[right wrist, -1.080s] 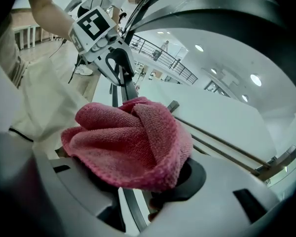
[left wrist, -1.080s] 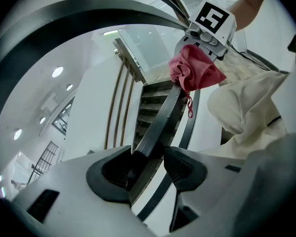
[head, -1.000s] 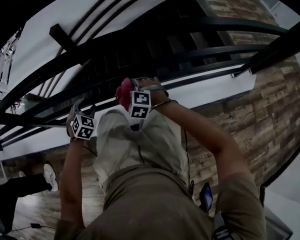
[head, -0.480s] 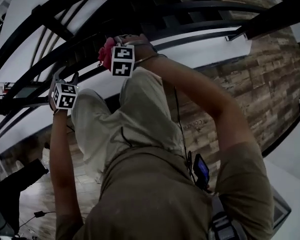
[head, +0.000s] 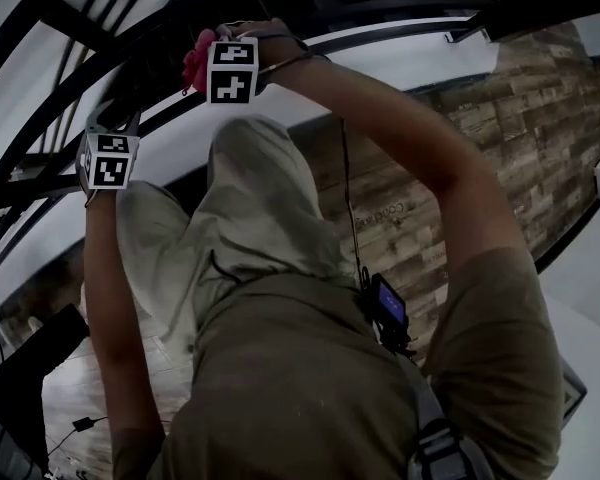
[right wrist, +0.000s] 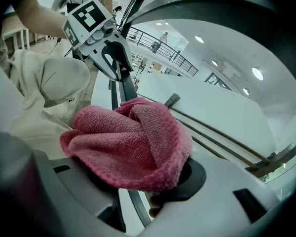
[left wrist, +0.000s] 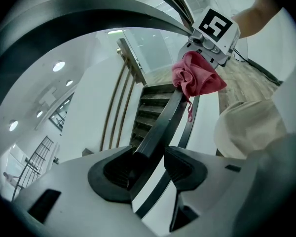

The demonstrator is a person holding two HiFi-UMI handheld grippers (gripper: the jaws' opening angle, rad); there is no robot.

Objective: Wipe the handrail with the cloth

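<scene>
The pink cloth (right wrist: 133, 142) is bunched into a thick wad between the jaws of the right gripper (right wrist: 138, 177), which are clamped on it while standing wide apart. In the right gripper view it fills the lower middle of the frame and lies on top of the dark handrail (right wrist: 126, 85), which runs out from under it toward the upper left. In the left gripper view the same cloth (left wrist: 197, 78) sits at the upper right, wrapped over the handrail (left wrist: 160, 125), with a thin loop hanging from it.

The left gripper (left wrist: 155, 169) is farther along the same rail. Its jaws are closed around the bar, which lies against the left pad and meets the tip of the right one.

In the head view both grippers are in the upper left: the right gripper (head: 215, 58) with the cloth (head: 193, 63) above, the left gripper (head: 115, 118) below and left of it. Beyond the rail, dark stairs (left wrist: 153, 102) go down beside a white wall (left wrist: 98, 107). The person's pale trousers (head: 250, 198) fill the middle of the head view, with a wood floor (head: 500, 138) at the right.
</scene>
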